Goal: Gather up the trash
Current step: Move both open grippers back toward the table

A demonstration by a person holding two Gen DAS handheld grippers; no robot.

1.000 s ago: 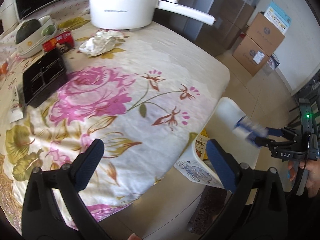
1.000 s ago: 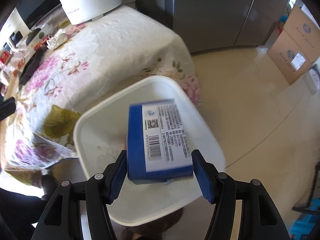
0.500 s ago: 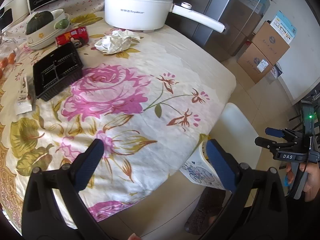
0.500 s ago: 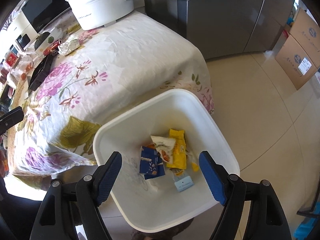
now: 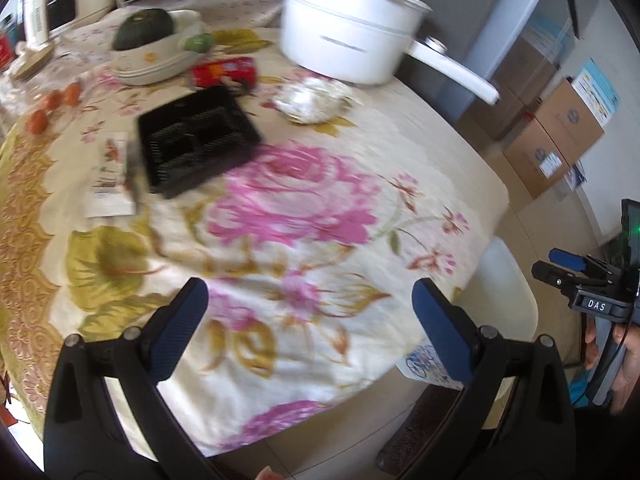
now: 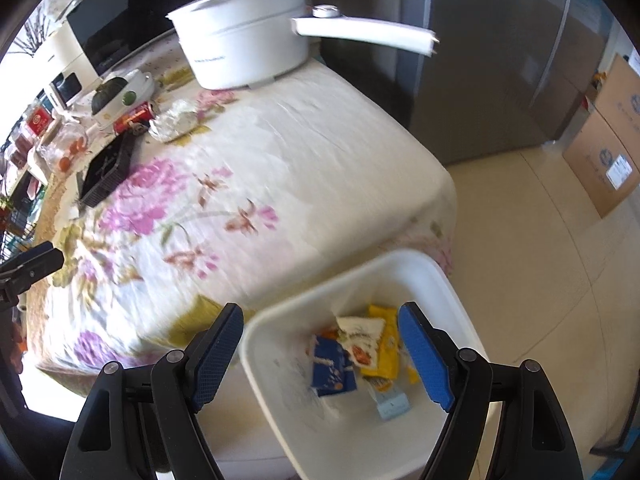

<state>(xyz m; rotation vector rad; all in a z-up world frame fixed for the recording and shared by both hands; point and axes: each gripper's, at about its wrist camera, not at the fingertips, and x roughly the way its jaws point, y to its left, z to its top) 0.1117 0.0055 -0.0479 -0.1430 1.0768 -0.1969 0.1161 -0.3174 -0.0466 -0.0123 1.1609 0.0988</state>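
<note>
Table [image 5: 420,148] draped in a cream cloth printed with pink roses and olive leaves. On it, at the far end: a white lidded electric pot [image 5: 348,44] with a long handle overhanging the edge; a white dish [image 5: 156,60] holding a dark green squash. Just in front of the dish: a red can [image 5: 222,72] lying on its side. Beside it: a crumpled white wrapper [image 5: 310,100]. Nearer the middle: an empty black compartment tray [image 5: 196,144], with a flat printed packet [image 5: 110,176] just beside it. Small orange fruits [image 5: 52,108] near the left edge.

Floor [image 6: 540,260], pale tile: a white bin [image 6: 440,280] beside the table corner; cardboard boxes [image 6: 608,148] well apart.
</note>
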